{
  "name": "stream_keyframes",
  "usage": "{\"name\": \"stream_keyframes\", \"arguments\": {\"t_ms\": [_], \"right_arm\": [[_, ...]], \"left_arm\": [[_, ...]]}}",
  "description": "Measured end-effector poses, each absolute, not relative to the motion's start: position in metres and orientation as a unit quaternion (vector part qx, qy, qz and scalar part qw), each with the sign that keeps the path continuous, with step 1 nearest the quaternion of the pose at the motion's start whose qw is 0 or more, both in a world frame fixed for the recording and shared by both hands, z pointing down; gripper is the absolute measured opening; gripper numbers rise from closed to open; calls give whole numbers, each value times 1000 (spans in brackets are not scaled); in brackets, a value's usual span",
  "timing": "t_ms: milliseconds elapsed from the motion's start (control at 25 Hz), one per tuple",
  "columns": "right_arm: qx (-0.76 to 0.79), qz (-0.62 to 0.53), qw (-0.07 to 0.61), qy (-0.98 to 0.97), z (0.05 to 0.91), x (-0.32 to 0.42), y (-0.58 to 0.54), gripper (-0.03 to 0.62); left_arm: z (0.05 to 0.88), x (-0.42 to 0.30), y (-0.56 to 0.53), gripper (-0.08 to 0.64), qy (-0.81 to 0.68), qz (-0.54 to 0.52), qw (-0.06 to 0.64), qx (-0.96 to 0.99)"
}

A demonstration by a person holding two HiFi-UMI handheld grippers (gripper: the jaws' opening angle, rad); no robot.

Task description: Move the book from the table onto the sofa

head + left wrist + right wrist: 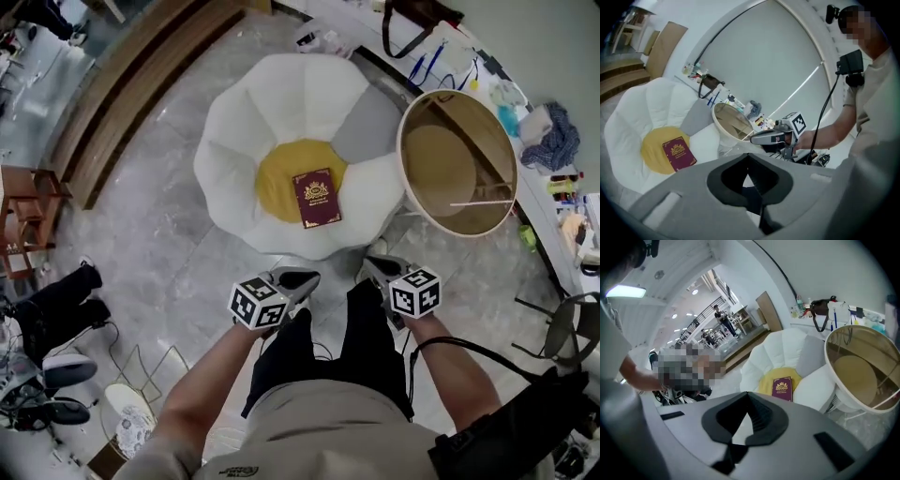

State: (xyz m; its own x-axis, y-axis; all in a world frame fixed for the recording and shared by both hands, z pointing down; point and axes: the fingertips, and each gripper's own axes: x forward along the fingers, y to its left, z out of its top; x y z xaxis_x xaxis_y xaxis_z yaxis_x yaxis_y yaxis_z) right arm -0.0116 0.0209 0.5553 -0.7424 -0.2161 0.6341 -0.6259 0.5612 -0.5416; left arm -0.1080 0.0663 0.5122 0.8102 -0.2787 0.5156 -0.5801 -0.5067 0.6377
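Head view: book [317, 198] lies flat on the yellow middle of the sofa [234, 141]. Left gripper [302, 278] and right gripper [372, 268] hang near, both clamped together, empty. Book looks light and stiff; I'd pinch an edge.

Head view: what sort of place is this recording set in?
Likely an indoor lounge corner set up in a workspace or studio: a white petal-shaped sofa with the book on its yellow cushion, a round side table beside it, and a cluttered counter along the wall.
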Motion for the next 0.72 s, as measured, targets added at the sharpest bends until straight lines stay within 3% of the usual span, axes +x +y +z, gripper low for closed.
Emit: {"name": "stream_keyframes", "arguments": {"t_ms": [360, 720], "right_arm": [[262, 311, 225, -886, 409, -12, 66, 12], [272, 270, 209, -900, 337, -13, 94, 12]], "left_arm": [[387, -89, 106, 8, -201, 182, 366, 890], [317, -80, 121, 8, -177, 188, 301, 918]]}}
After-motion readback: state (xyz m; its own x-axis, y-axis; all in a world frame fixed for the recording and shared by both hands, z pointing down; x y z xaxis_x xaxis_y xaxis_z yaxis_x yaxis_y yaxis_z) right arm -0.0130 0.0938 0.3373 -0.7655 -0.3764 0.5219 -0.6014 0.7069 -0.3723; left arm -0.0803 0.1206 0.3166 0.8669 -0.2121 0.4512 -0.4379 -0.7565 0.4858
